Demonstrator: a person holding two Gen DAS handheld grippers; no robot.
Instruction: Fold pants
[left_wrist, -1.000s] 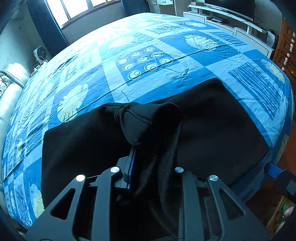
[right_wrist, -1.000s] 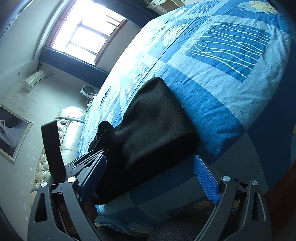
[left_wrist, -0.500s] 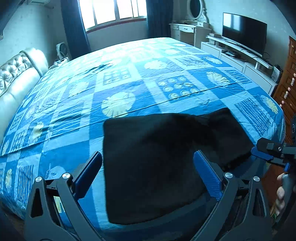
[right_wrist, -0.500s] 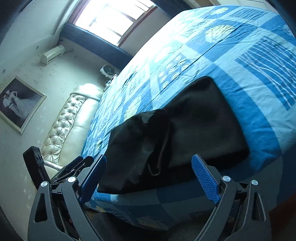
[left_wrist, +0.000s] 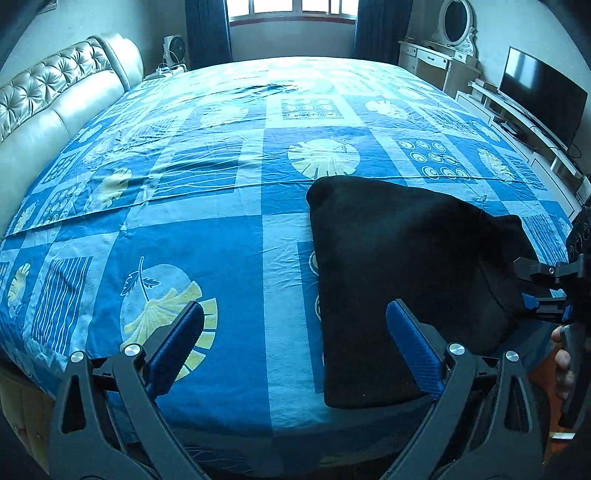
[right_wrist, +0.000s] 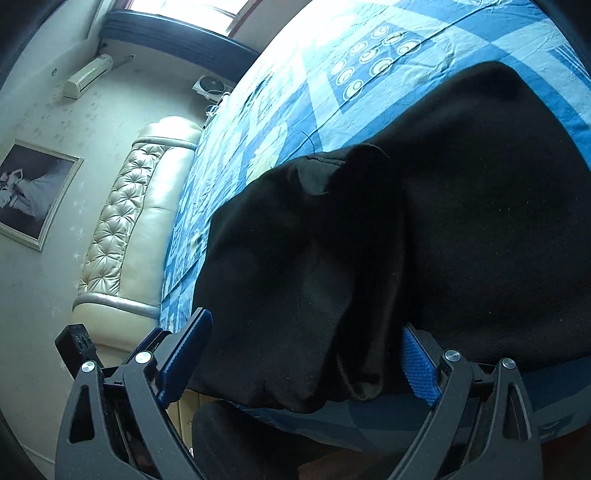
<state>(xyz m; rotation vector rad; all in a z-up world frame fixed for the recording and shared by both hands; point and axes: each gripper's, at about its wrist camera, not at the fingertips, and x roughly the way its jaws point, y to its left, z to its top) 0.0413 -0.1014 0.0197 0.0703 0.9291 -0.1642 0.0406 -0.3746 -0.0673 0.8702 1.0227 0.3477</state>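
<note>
Left wrist view, left to right: tufted cream headboard (left_wrist: 55, 96) along the far left edge. Blue patterned bedspread (left_wrist: 207, 229) covers the bed, with leaf and ring prints. Left gripper (left_wrist: 295, 347) hangs over the near edge of the bed, jaws spread wide, nothing between them. Its left pad sits over bare bedspread; its right pad overlaps the near left part of the black pants (left_wrist: 406, 266). The pants lie as a folded dark block on the right near part of the bed, reaching the near edge. At the far right edge of the picture the right gripper (left_wrist: 532, 295) comes in from the side at the pants' right edge, with a hand (left_wrist: 563, 365) on its handle. Television (left_wrist: 541, 86) on a low white cabinet beyond.

Right wrist view, left to right: framed picture (right_wrist: 33, 195) on the wall, then the headboard (right_wrist: 140, 221). Right gripper (right_wrist: 306, 350) jaws stand wide apart. A drooping fold of the pants (right_wrist: 369, 258) hangs over the bed edge between the two pads. It hides the tip of the right pad; actual contact cannot be told. No pinch on the cloth.
</note>
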